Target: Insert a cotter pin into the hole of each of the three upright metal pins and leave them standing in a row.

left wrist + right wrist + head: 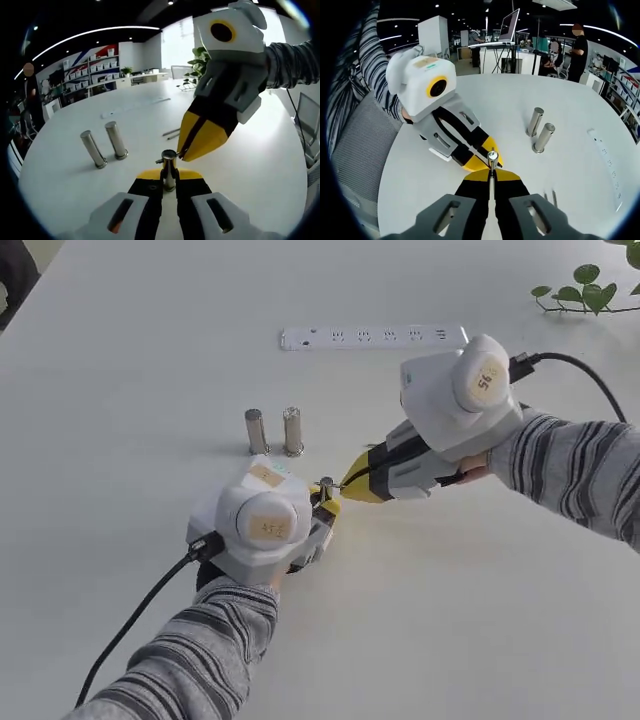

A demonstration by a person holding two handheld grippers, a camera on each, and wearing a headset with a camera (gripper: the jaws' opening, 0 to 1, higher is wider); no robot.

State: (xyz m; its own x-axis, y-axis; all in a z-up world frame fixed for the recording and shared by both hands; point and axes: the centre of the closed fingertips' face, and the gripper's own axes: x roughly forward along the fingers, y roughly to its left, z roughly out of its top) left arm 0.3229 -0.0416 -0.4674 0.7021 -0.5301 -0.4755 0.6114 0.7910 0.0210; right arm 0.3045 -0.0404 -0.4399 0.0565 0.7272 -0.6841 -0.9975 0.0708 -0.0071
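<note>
A metal pin [257, 431] and a second metal pin [292, 431] stand upright side by side on the counter [120, 390]. Nearer, the left gripper [169, 176] has its jaws clamped on an upright third pin [169, 165]. The right gripper [491, 174], jaws pinched on a cotter pin [159, 161], meets its head.
</note>
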